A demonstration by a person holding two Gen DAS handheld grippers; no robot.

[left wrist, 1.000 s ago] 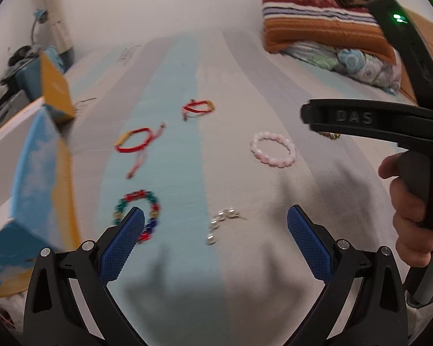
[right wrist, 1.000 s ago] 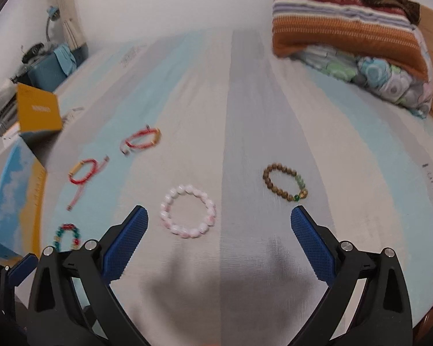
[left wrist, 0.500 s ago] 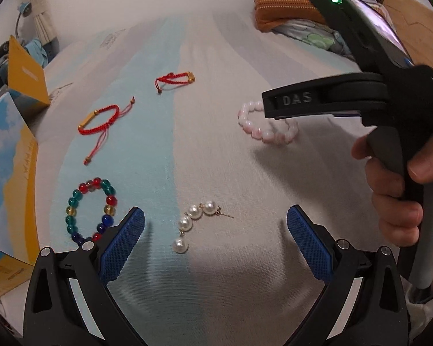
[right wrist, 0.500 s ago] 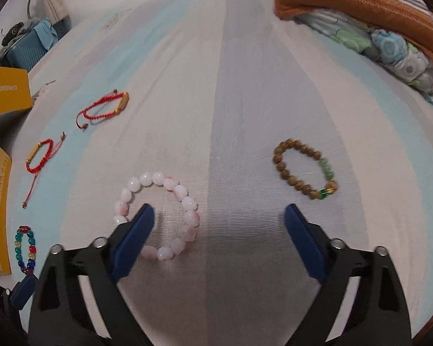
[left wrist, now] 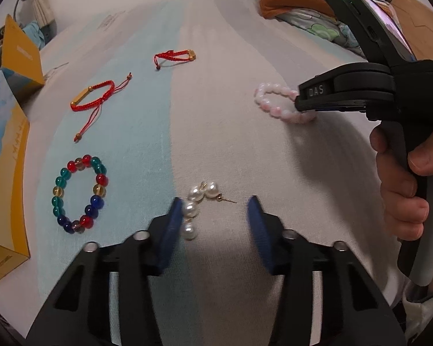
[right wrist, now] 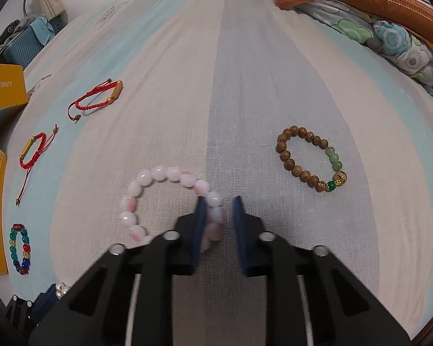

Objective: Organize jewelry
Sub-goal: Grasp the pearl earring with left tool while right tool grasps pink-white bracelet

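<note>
Jewelry lies on a striped bedsheet. My left gripper (left wrist: 215,210) is open, low over a pearl earring (left wrist: 197,201) whose lower pearls touch its left pad. My right gripper (right wrist: 218,210) is partly closed, its jaws straddling the right side of a pink bead bracelet (right wrist: 158,176), which also shows in the left wrist view (left wrist: 274,106). A multicoloured bead bracelet (left wrist: 78,193), two red cord bracelets (left wrist: 98,98) (left wrist: 174,56) and a brown wooden bead bracelet (right wrist: 309,158) lie around.
An open yellow-and-blue box (left wrist: 5,132) stands at the left edge of the bed. Folded blankets and a floral pillow (right wrist: 389,23) sit at the far right. A blue case (right wrist: 23,46) is beyond the bed at far left.
Both grippers have dropped lower and narrowed. The left closed in around the pearl earring; the right moved onto the pink bracelet's right side.
</note>
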